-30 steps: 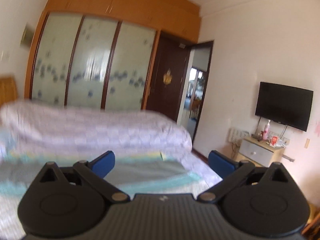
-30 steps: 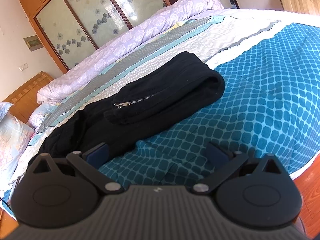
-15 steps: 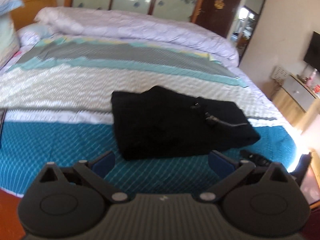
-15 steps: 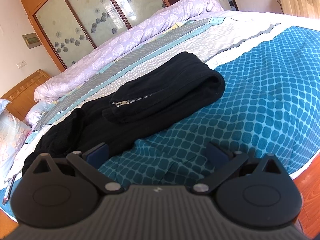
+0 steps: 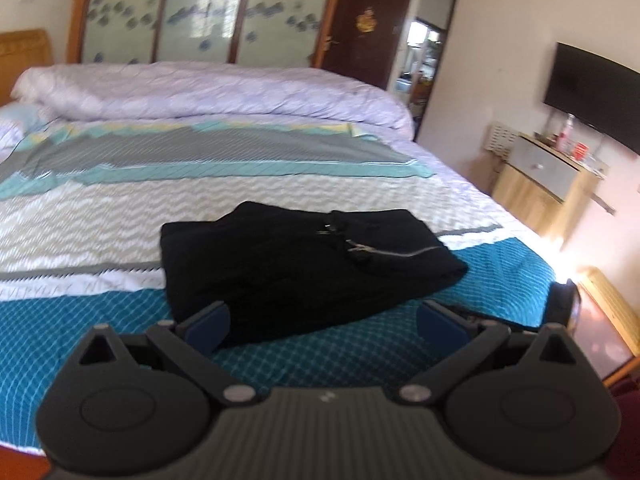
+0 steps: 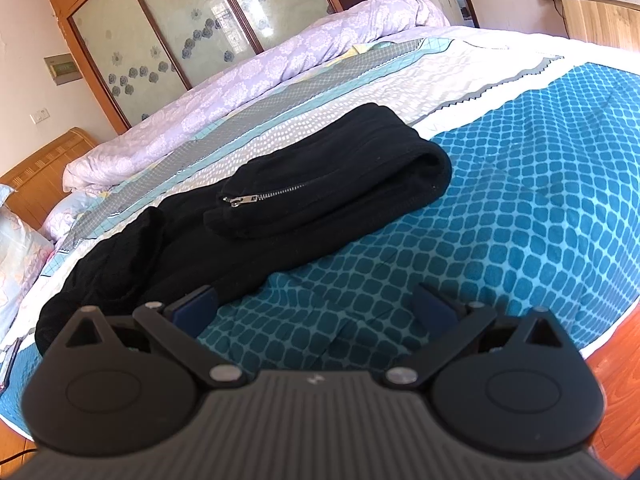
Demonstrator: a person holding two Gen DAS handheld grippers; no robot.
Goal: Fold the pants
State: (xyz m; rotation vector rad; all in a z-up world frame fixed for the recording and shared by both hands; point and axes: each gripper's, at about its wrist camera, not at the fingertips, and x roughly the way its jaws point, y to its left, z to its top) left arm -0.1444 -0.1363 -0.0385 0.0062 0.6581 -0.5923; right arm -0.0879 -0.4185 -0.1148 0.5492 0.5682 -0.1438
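- While you hold both tools above the near edge of the bed, the black pants lie folded into a thick bundle at the middle of the left wrist view, resting where the blue checked band of the bedspread meets its white zigzag band.
- Your right wrist view shows the same pants running from lower left toward the centre of the frame, with the upper layer rolled over on itself.
- A silver zipper sits on that upper layer, its pull toward the left of the frame; in the left wrist view the zipper lies on the right part of the bundle.
- Your left gripper fills the bottom of its frame with jaws spread wide and nothing between them; its left blue pad overlaps the near edge of the pants in the picture, though contact cannot be judged.
- Your right gripper is likewise spread wide and holds nothing, its fingers over the blue checked cloth just beside the pants.
- A rolled lilac duvet lies along the far side of the bed.
- Behind it, at the top of the frame, stands a wardrobe with frosted floral sliding doors.
- A dark television hangs at the right edge, above a small wooden cabinet.
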